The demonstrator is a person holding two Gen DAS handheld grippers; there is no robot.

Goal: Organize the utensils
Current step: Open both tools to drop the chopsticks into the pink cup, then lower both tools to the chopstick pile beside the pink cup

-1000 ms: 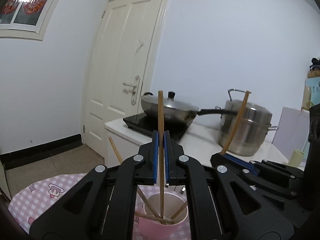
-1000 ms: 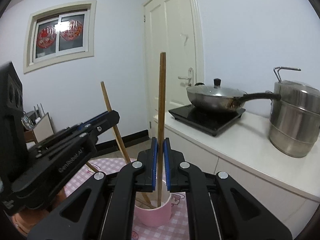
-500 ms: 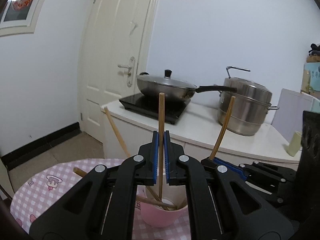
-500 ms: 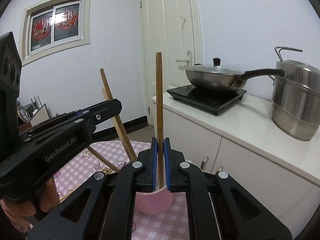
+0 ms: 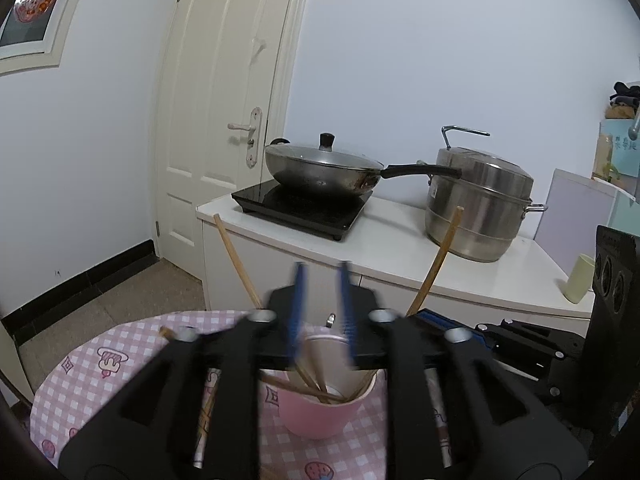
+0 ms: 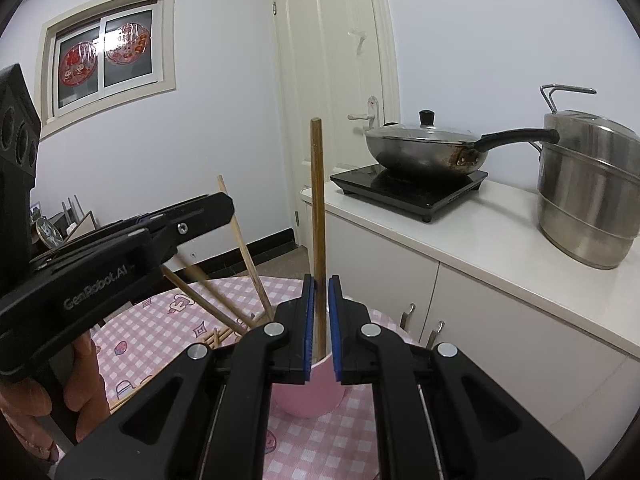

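Left wrist view showed the left gripper [image 5: 322, 312] opening with nothing between its jaws, above the pink cup [image 5: 320, 416]; the right gripper [image 6: 320, 320] at 3 o'clock clamped an upright chopstick [image 6: 318, 216].

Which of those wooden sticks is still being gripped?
The dark upright wooden chopstick, clamped in the right tongs above the pink cup; the others lean loose.
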